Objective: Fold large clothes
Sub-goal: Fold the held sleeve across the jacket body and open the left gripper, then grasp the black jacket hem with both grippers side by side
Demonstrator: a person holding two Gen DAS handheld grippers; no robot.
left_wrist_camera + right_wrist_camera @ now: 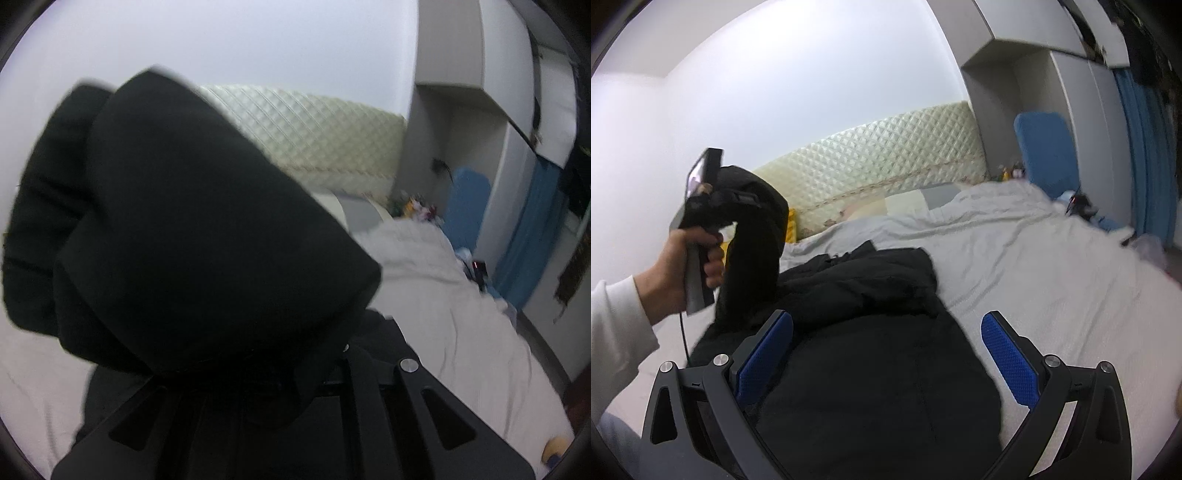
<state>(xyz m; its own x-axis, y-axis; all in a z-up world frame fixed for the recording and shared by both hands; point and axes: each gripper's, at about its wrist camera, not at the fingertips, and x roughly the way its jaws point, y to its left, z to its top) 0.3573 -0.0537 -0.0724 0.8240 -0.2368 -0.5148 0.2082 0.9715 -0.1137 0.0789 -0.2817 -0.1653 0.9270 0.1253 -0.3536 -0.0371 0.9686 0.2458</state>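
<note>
On a bed spread with one pale grey sheet, a single black padded coat lies with its long axis running from the near edge toward the far quilted headboard; which end is collar or hem cannot be told. Two handheld grippers are at work. The right gripper hovers over the near part of the coat, its two blue pads spread wide with nothing clamped between them. The left gripper, at the left of the scene, is gripped by one bare hand in a white sleeve; its jaws are clenched on a sleeve-like length of the coat, which rises from the garment's left side and drapes down over the tool.

Only the right wrist view shows the hand, the blue pads and the coat's full spread. The left wrist view is largely filled by the lifted black fabric, blurred, hiding its own fingertips; beyond it appear one grey wardrobe and blue cloth at the far right.
</note>
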